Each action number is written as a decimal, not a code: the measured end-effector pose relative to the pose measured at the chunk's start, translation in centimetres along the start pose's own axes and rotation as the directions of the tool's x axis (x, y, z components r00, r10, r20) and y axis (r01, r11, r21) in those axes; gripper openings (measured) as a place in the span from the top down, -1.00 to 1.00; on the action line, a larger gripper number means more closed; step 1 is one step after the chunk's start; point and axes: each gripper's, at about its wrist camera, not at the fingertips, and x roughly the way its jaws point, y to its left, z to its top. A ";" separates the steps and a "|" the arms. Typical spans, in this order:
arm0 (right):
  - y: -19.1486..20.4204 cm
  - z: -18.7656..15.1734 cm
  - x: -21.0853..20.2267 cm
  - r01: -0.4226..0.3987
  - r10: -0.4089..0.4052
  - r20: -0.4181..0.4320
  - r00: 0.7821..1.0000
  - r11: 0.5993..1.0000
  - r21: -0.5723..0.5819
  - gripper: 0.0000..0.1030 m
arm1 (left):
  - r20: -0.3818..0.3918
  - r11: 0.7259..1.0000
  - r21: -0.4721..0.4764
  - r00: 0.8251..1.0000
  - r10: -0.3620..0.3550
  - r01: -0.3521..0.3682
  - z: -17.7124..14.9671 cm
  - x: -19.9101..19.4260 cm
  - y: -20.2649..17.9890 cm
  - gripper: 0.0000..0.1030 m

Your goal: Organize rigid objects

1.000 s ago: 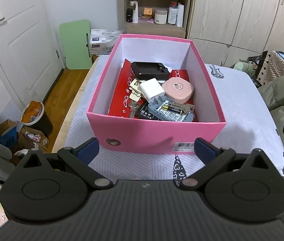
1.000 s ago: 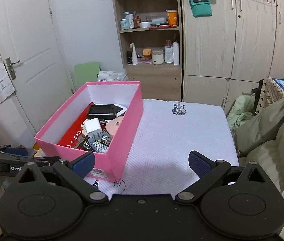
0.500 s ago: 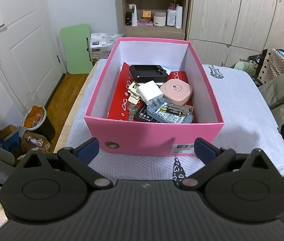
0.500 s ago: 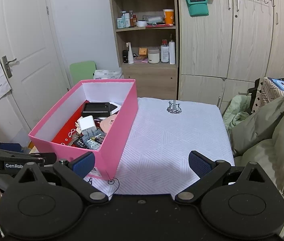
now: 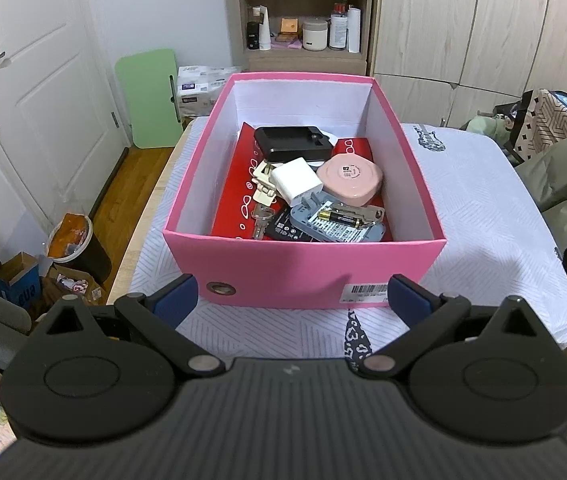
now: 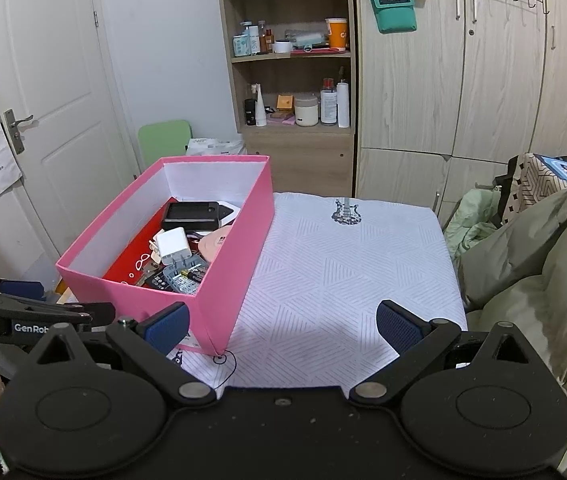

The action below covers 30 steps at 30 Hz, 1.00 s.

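Now, vs 1 s ago: both cams sit a bit higher and further back, so the pink box (image 5: 303,276) looks smaller in the right view and more shelf shows above it. Box itself hasn't shifted on the white cloth (image 6: 347,264) w/ the guitar print.

Left tongs (image 5: 290,300) hover just short of the box's near wall, fingers spread wide, nothing between them, same as before. In the right view the left tool shows at the far left edge, beside the box.

Inside the box, left to right: keys (image 5: 261,216) near the left, white charger (image 5: 294,181) mid, black case (image 5: 291,144) behind it, grey device w/ a battery (image 5: 341,216) on top in front, pink round case (image 5: 352,179) to the right. All lie on a red liner, contents unchanged.

Right tongs (image 6: 281,326) hang over the cloth right of the box, also wide open and empty; left finger (image 6: 165,326) overlaps the box's near corner in view.
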 end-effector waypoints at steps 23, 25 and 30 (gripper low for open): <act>-0.2 -0.2 0.5 0.050 -0.050 0.015 0.999 0.998 0.032 -0.97 | -0.009 1.000 0.022 1.000 -0.003 0.003 0.8 1.1 0.4 -0.99; -0.3 -0.2 0.4 0.054 -0.055 0.017 0.998 0.998 0.034 -0.97 | -0.009 1.000 0.022 1.000 -0.001 0.001 0.8 1.1 0.4 -0.99; -0.4 -0.3 0.3 0.060 -0.061 0.023 0.998 0.998 0.034 -0.97 | -0.011 0.999 0.044 1.000 0.013 -0.013 0.7 1.3 0.2 -0.99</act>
